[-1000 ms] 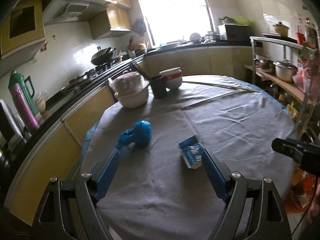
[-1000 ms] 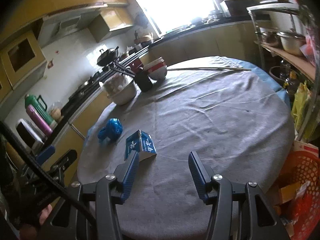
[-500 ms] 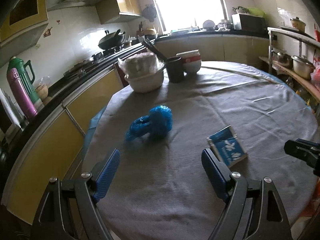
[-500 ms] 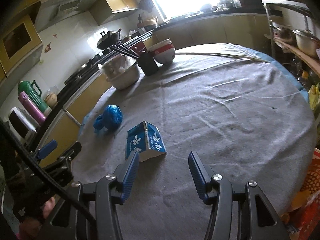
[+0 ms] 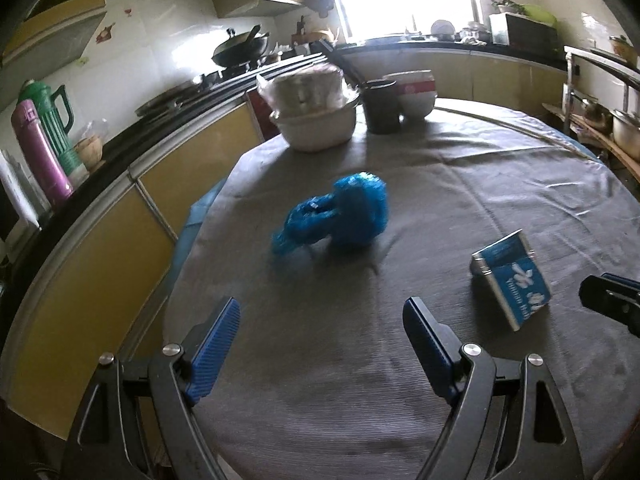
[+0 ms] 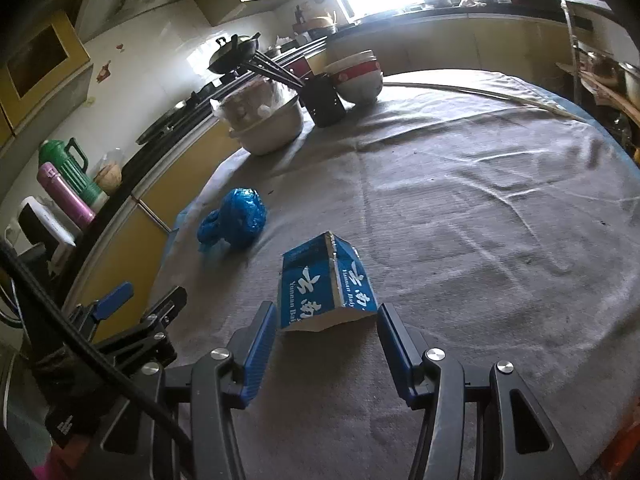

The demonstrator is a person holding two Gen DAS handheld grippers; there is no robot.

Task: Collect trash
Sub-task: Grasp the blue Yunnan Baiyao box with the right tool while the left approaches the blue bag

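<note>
Grippers both wide, empty: right gripper (image 6: 326,316) low at blue carton (image 6: 326,280); left gripper (image 5: 322,316) facing blue bag (image 5: 340,214).

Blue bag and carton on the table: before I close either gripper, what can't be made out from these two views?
- Blue bag: left wrist view, motion-blurred; contents hidden by its plastic.
- Carton: right wrist view, its near end faces down toward the table; whether it is empty does not show.
- Any trash bin: not in either view.
- Left gripper and right gripper: both open; the hands holding them are cut off by the bottom edges.
</note>
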